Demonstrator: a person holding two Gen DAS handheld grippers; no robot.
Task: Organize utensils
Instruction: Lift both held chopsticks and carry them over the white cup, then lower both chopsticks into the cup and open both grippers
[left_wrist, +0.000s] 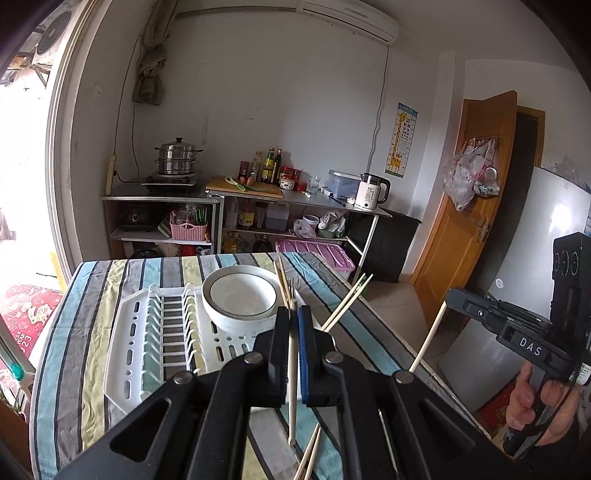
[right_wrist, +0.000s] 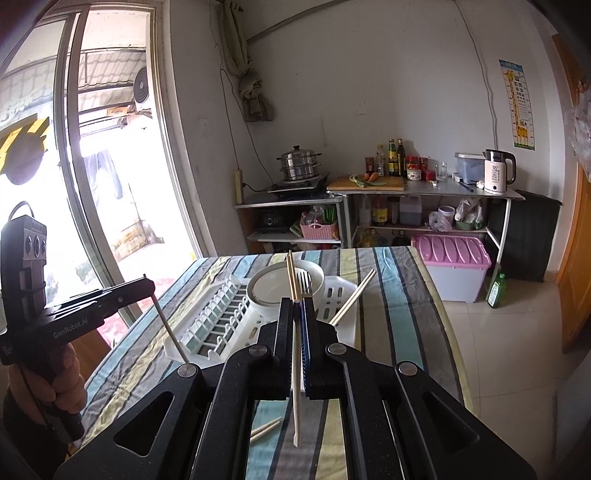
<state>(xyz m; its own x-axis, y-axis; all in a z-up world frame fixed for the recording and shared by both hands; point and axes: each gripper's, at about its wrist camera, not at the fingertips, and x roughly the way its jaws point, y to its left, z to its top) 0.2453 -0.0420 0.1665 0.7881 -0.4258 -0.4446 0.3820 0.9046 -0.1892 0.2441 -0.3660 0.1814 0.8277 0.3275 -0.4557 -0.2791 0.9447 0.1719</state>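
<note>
Spanning left half of left wrist frame: striped tablecloth (left_wrist: 66, 350), white dish rack (left_wrist: 147, 332) on it, white bowl (left_wrist: 240, 299) on rack's right part. Centre: left gripper (left_wrist: 293, 317) clenched on pale chopstick (left_wrist: 292, 387). Right of centre: loose chopsticks (left_wrist: 347, 302) lying on cloth. Far right: right gripper (right_wrist: 297, 310), clenched on own chopstick (right_wrist: 295, 387), held in hand (left_wrist: 539, 406).

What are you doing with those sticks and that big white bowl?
A person is tidying utensils with two hand-held grippers. The left gripper is shut on one chopstick, and the right gripper on another chopstick. More chopsticks lie on the striped tablecloth, by the white bowl on the dish rack.
</note>
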